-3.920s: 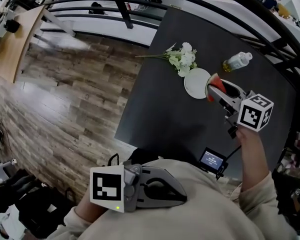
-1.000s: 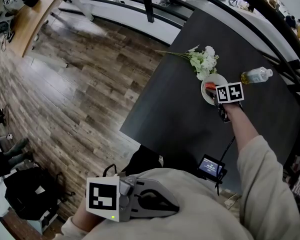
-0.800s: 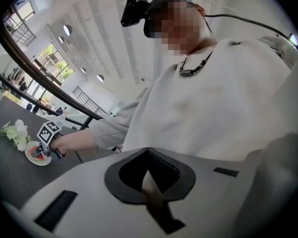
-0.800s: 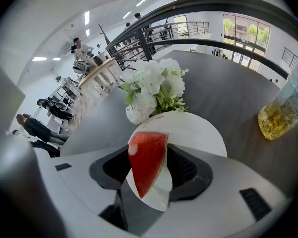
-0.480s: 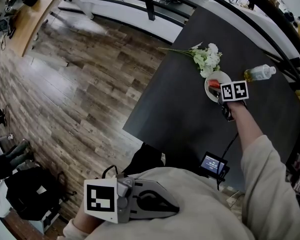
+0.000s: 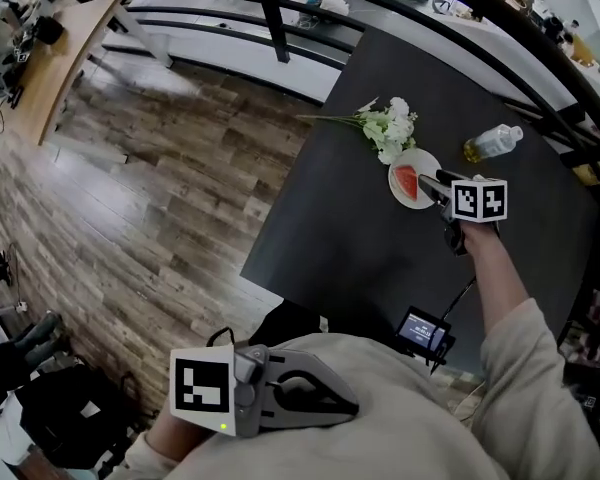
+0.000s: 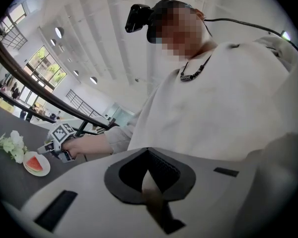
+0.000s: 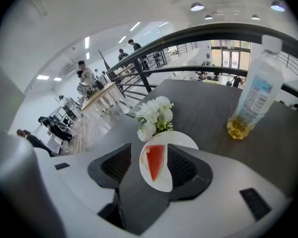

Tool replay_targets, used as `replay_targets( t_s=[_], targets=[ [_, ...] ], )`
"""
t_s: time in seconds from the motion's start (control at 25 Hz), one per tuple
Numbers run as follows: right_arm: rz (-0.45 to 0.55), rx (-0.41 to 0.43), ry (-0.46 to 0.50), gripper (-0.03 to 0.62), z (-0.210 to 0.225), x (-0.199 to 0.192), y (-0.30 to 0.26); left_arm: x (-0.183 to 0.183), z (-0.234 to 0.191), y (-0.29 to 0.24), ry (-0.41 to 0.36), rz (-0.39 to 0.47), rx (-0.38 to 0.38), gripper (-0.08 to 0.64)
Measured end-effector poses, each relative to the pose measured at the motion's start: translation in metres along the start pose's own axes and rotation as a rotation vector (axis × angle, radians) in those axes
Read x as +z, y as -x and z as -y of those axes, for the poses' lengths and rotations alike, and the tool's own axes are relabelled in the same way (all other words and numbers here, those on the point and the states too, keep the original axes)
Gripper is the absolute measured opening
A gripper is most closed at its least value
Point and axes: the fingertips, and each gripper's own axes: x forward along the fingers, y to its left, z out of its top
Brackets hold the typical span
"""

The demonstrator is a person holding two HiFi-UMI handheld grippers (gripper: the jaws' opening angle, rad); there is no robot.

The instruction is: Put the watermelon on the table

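A red watermelon slice (image 6: 407,181) lies on a white plate (image 6: 426,162) on the dark table (image 6: 360,238). My right gripper (image 6: 427,184) hangs just above and beside the plate, open; its jaws have just been opening and grip nothing. In the right gripper view the watermelon slice (image 8: 155,161) and the plate (image 8: 184,142) show below, through the gap of the right gripper (image 8: 150,153). My left gripper (image 6: 352,405) stays by the person's torso, shut and empty. In the left gripper view the left gripper (image 7: 148,156) points at the torso, with the slice (image 7: 35,163) far left.
White flowers (image 6: 385,123) lie just beyond the plate. A plastic bottle (image 6: 490,142) with yellowish liquid stands to its right, also in the right gripper view as the bottle (image 8: 253,100). A small screen (image 6: 423,330) sits at the table's near edge. Railings and wooden floor lie left.
The right gripper, which held the slice earlier, has let it go onto the plate, opened its jaws, and lifted up and back from the plate. The left gripper stayed put.
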Motion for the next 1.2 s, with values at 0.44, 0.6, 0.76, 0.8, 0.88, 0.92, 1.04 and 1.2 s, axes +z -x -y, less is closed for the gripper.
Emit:
replay_targets(
  t_s=[0.44, 0.6, 0.76, 0.8, 0.88, 0.92, 1.04, 1.2],
  targets=[
    [0.279, 0.185, 0.112, 0.049, -0.084, 0.025, 0.165, 0.055, -0.108, 0.013, -0.065, 0.023, 0.339, 0.003],
    [0.408, 0.226, 0.127, 0.02, -0.114, 0.034, 0.22, 0.081, -0.142, 0.009, -0.075, 0.075, 0.422, 0.003],
    [0.535, 0.255, 0.154, 0.015, -0.146, 0.035, 0.272, 0.102, -0.158, -0.007, -0.1, 0.078, 0.453, 0.003],
    [0.565, 0.247, 0.158, 0.015, -0.152, 0.034, 0.285, 0.108, -0.159, -0.013, -0.115, 0.076, 0.442, 0.003],
    [0.631, 0.226, 0.151, 0.015, -0.159, 0.032, 0.308, 0.119, -0.159, -0.025, -0.152, 0.071, 0.41, 0.003],
    [0.664, 0.215, 0.142, 0.014, -0.16, 0.03, 0.319, 0.123, -0.159, -0.031, -0.172, 0.066, 0.393, 0.003],
    [0.726, 0.178, 0.127, 0.014, -0.163, 0.022, 0.347, 0.131, -0.157, -0.049, -0.233, 0.043, 0.352, 0.003],
    [0.762, 0.14, 0.096, 0.014, -0.163, 0.005, 0.37, 0.139, -0.158, -0.066, -0.225, 0.084, 0.337, 0.003]
  ],
)
